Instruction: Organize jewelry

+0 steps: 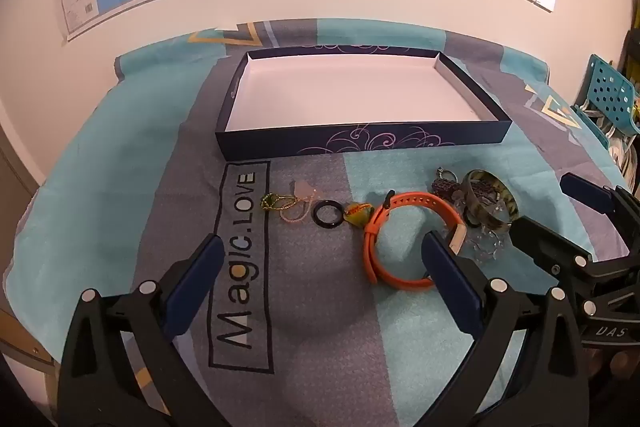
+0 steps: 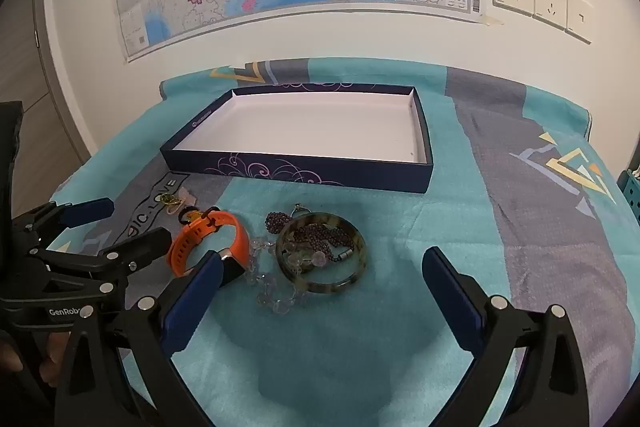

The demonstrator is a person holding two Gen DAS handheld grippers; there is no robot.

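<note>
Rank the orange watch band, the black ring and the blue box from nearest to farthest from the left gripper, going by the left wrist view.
From the open left gripper:
1. Orange watch band, beside its right finger.
2. Black ring, just ahead, near the middle.
3. Blue box, farthest, towards the wall.

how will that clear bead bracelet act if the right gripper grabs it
The clear bead bracelet lies in a loose, irregular loop, so it will probably sag floppily. Its glossy beads look slippery. It runs under the striped bangle, so lifting may drag that.
</note>
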